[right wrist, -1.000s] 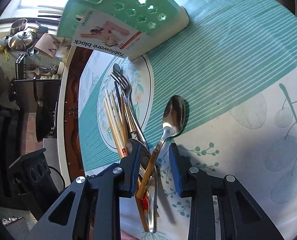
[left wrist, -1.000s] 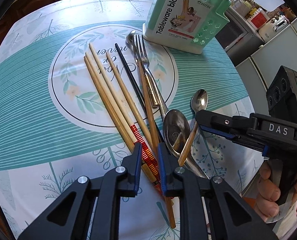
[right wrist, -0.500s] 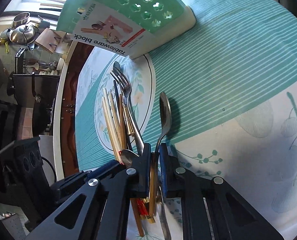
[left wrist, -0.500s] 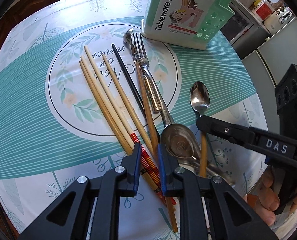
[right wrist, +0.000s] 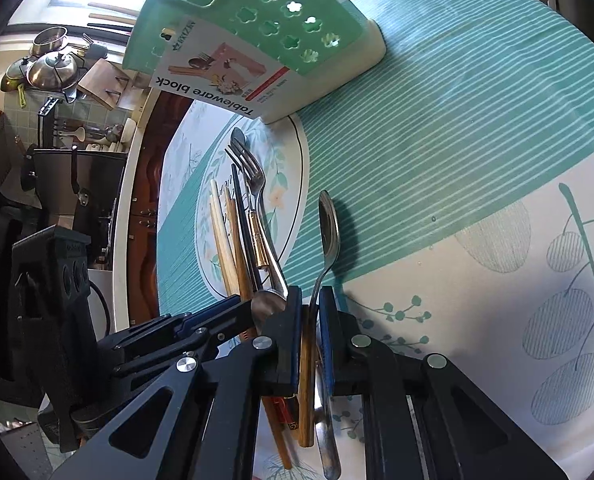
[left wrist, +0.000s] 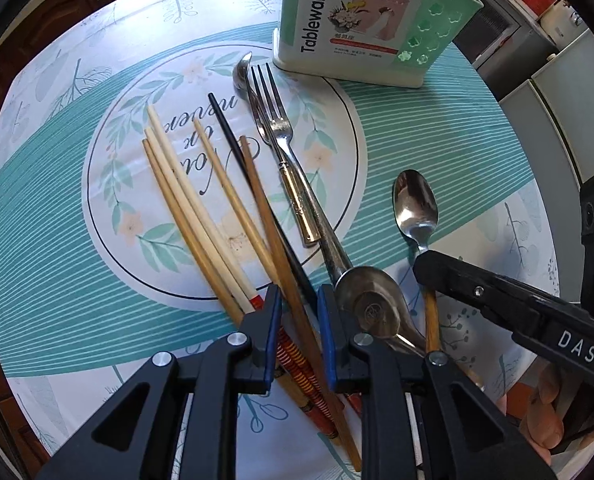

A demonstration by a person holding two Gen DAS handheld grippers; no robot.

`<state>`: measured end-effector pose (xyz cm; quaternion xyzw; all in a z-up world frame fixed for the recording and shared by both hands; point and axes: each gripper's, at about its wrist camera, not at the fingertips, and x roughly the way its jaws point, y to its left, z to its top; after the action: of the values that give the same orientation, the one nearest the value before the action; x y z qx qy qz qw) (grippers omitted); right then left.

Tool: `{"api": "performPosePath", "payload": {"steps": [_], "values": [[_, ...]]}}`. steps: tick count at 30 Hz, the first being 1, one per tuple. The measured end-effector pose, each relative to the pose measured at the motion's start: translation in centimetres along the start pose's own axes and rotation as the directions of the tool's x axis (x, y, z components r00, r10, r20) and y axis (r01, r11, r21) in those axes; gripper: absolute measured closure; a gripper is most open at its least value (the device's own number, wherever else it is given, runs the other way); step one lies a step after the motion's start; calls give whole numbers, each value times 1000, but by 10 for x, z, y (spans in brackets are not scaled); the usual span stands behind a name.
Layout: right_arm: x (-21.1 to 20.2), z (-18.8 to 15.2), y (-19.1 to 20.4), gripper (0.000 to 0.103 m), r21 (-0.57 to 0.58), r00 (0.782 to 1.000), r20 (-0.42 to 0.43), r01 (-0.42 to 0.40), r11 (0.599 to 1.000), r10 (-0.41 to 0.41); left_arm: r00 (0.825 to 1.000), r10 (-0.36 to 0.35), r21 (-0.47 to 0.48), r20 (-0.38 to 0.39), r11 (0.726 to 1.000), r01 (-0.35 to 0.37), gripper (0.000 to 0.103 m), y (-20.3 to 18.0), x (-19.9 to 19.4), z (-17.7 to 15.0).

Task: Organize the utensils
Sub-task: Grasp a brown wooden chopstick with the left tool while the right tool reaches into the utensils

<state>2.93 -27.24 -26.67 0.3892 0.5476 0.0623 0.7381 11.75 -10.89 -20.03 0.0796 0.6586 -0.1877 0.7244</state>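
The wooden-handled spoon [right wrist: 324,264] is clamped by the right tongs [right wrist: 308,320] at 6 o'clock of the counter [right wrist: 457,140], while the left tongs [left wrist: 298,320] are held slightly parted over chopsticks [left wrist: 201,216], kitchen cabinets behind.

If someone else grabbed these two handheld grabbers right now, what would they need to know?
Right gripper: jaws shut on the wooden-handled spoon, its bowl resting on the tablecloth.
Left gripper: jaws apart around the brown chopstick, whether gripping I cannot tell.
The other chopsticks, fork and big spoon lie heaped before the green holder.
Done: nothing moved from this heap yet.
Left: everything into the holder.
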Motion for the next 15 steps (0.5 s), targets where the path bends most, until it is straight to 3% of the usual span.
{"api": "performPosePath", "payload": {"steps": [3,7,15], "values": [[-3,1,-4,94,6,1000,4,-5,1000,5,1000,-4,-6,-3,1000,4,88,4,1,1],[-3,0,-6,94,8,1000,3,-5,1000,5,1000,-17,-20,13,1000,17,98,8,-5,2],[-6,-2,-1,94,-9,1000,1,-16,1000,16,999,-24,-25,43,999,25,99,18,-16,-9]]}}
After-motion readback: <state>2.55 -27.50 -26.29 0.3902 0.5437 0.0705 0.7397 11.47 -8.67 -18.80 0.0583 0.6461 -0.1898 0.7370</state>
